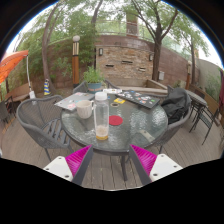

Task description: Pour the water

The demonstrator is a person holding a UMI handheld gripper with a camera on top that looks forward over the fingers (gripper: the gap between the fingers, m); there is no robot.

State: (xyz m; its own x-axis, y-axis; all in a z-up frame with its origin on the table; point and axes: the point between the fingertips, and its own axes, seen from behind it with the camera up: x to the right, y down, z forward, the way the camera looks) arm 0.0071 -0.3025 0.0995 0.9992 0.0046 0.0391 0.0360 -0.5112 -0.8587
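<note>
A: Fingers [112, 160] spread wide, pink pads [80, 158] facing in, nothing gripped. Hovering over deck boards, short of the round glass counter [140, 130].

B: And the pour stuff?

A: Just ahead, slightly toward the left finger: tall clear bottle [101, 117] with a white cap, standing upright near the counter's front edge, some amber liquid at the bottom. Glass cup [84, 108] just left of it and a bit further back. Small red disc [116, 120] just right of the bottle.

B: Further back?

A: Papers [72, 100] and a dark tray [140, 99] across the far side, dark bag [176, 103] off right. Metal chair [40, 122] tucked at the left. Beyond all that, stone wall [122, 62] and trees [150, 15].
</note>
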